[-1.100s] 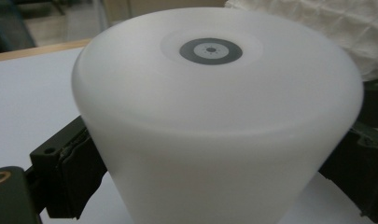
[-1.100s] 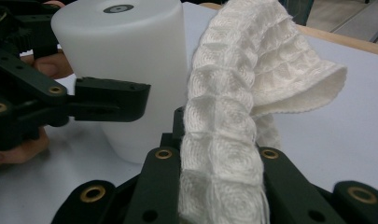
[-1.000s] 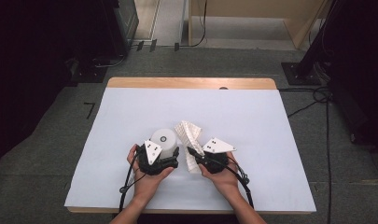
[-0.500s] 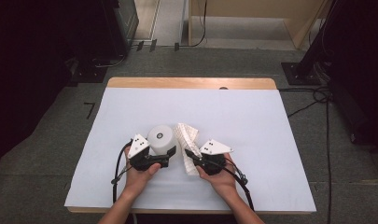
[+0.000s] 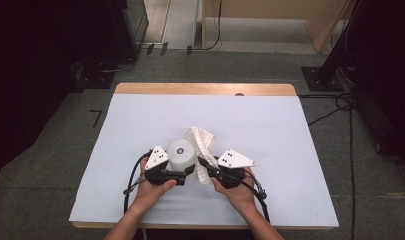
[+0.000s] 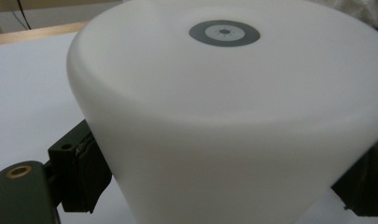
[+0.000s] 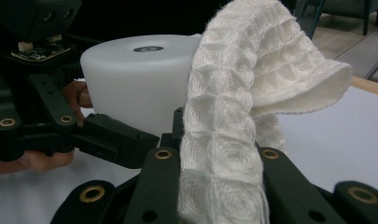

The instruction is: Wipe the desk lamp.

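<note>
At the lower centre of the high view we see a person's two hands working side by side on a counter [image 5: 290,135] covered in white. The left gripper [image 5: 189,172] has its jaws closed around the base of a white upturned cup [image 5: 181,154], which stands upright on the counter just left of centre; in the left gripper view the cup's [image 6: 224,130] wall fills the space between the two black pads, which press against it low on either side, and a grey ring marks its flat top. Those jaws have just been closing, with the cup between them. Compared with a second ago, the left hand now sits at the cup's near side rather than beside it, and the cup itself looks to stand where it did.

The right gripper [image 5: 204,165], just right of the cup, has its jaws pressed together on a white waffle-weave cloth [image 5: 200,142]. In the right gripper view the cloth [image 7: 233,140] rises in a strip from between the jaws and folds over at the upper right of the frame, with the cup [image 7: 140,79] close behind at the left. The cloth hangs much as it did a second ago, arching up and back above the counter beside the cup.
</note>
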